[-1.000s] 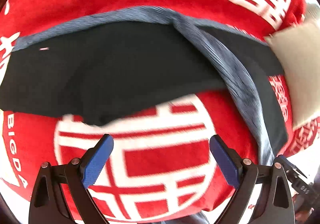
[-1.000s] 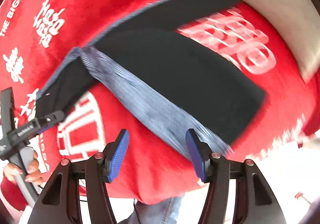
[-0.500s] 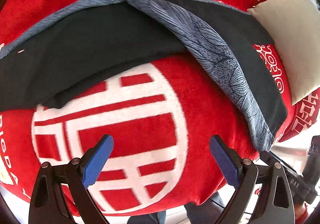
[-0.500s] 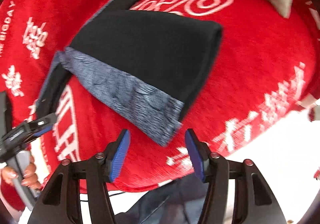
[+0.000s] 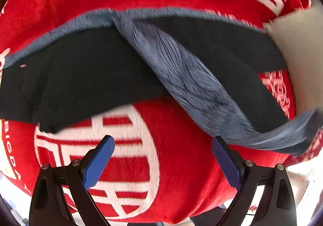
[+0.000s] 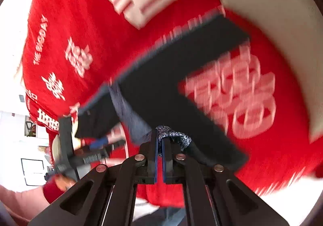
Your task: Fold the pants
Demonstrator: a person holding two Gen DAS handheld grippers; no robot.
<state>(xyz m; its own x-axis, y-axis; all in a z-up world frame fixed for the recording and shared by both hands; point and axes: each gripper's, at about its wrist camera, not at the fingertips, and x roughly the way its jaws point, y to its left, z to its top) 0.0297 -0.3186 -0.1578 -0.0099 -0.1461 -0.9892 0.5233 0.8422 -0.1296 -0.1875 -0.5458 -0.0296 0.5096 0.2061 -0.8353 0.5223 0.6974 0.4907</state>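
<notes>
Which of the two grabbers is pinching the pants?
The right gripper. Its blue pads are squeezed shut on the patterned grey end of the pants. The left gripper is wide open with only the red blanket underneath.

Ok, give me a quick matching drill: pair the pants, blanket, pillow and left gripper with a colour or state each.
Things:
1. pants
2. blanket
3. pillow
4. left gripper

Colour or state:
A. red with white print
B. open, nothing between its fingers
C. black with a blue-grey patterned band
D. off-white

Pairs: 1-C, 2-A, 3-D, 4-B
</notes>
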